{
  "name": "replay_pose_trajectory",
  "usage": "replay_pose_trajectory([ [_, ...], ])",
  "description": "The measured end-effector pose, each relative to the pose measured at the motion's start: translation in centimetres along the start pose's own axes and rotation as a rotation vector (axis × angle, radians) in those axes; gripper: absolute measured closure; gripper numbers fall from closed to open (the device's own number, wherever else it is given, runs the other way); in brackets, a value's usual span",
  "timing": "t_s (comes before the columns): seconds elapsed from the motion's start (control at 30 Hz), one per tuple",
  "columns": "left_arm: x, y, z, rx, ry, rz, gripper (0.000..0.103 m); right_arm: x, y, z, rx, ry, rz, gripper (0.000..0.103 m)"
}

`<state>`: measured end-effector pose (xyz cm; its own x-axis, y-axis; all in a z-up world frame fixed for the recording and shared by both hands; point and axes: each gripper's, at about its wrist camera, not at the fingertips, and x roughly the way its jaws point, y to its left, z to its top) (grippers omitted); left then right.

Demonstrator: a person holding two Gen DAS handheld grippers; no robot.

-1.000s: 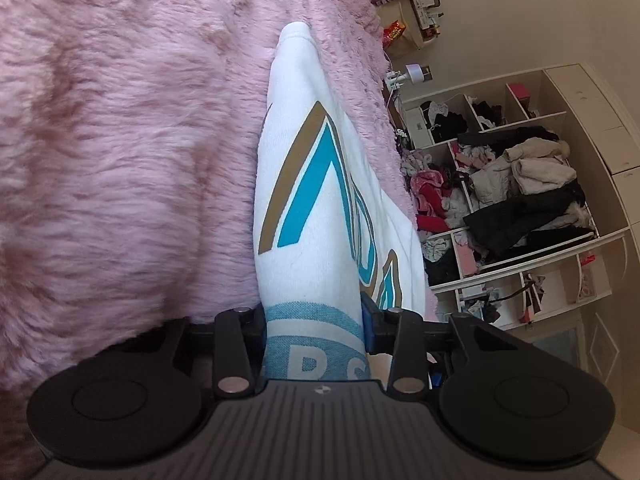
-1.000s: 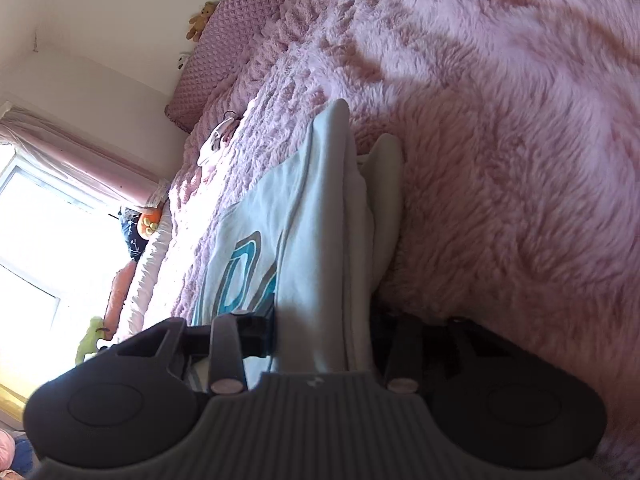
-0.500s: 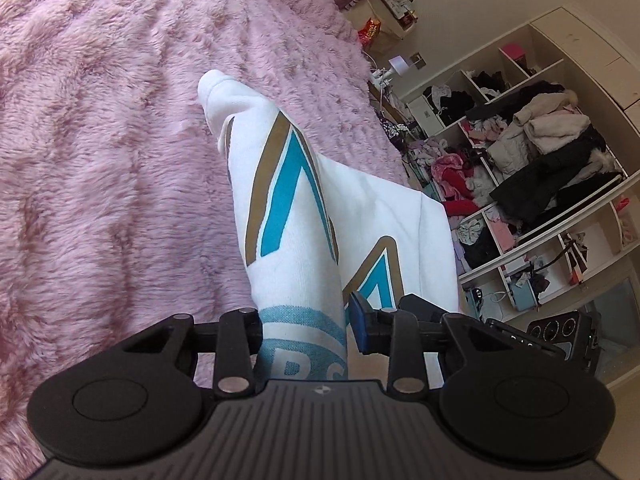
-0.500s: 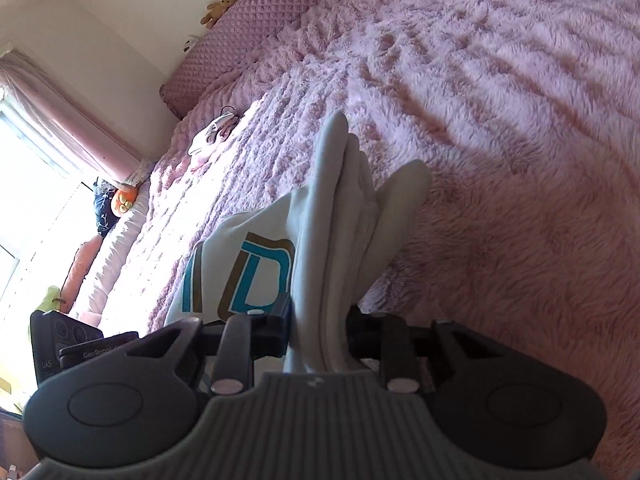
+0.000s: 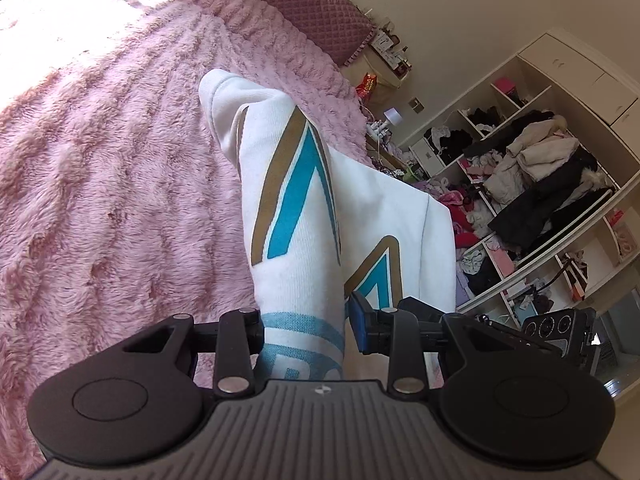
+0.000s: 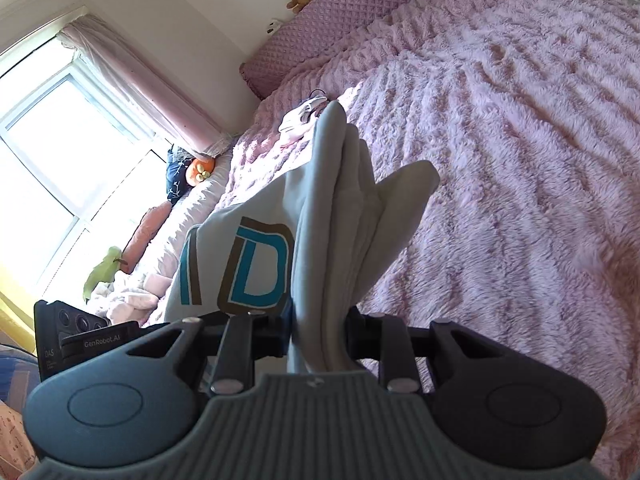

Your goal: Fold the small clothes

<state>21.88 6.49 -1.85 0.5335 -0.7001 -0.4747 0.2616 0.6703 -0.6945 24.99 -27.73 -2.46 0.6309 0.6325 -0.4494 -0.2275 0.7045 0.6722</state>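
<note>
In the left view, our left gripper [image 5: 306, 332] was clamped on an edge of the white shirt [image 5: 292, 208], which hung above the pink bed [image 5: 100, 168]. In the right view, our right gripper [image 6: 318, 334] pinched several bunched layers of the shirt [image 6: 336, 216]. We judged it best to keep both edges level and taut, lowering evenly so the fold landed flat

My 2 wrist views look forward past their jaws, close above the fluffy pink bedspread [image 5: 100, 168] [image 6: 520, 140], which both share.
</note>
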Motion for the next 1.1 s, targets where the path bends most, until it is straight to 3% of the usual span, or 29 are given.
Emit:
replay_pose_trajectory([
  [0.2, -4.2, 2.0, -2.3, -0.003, -0.035, 0.019, 0.067, 0.6, 3.8, -3.7, -0.033, 0.036, 0.024, 0.082],
  [0.4, -4.4, 6.6, -3.8, -0.067, -0.022, 0.025, 0.067, 3.5, 4.3, -7.0, -0.018, 0.088, -0.003, 0.082],
  [0.63, -0.4, 13.2, -5.9, -0.05, 0.022, 0.045, 0.067, 9.6, 0.6, -9.5, 0.015, 0.123, -0.104, 0.082],
  [0.77, 1.1, 17.0, -6.4, -0.13, 0.006, 0.034, 0.067, 12.7, -2.3, -9.8, 0.062, 0.126, -0.173, 0.082],
  [0.9, 1.7, 20.2, -6.5, -0.224, 0.029, -0.034, 0.065, 14.0, -4.0, -9.4, 0.054, 0.122, -0.212, 0.069],
  [0.97, 1.4, 21.2, -6.5, -0.248, 0.035, -0.081, 0.065, 13.3, -3.5, -9.4, -0.007, 0.09, -0.242, 0.065],
  [1.03, 0.9, 21.4, -6.5, -0.242, 0.038, -0.101, 0.065, 11.0, -1.8, -9.8, -0.087, -0.018, -0.277, 0.059],
  [1.1, 0.6, 21.5, -6.4, -0.235, 0.046, -0.11, 0.064, 8.5, -0.2, -10.7, -0.146, -0.113, -0.253, 0.053],
])
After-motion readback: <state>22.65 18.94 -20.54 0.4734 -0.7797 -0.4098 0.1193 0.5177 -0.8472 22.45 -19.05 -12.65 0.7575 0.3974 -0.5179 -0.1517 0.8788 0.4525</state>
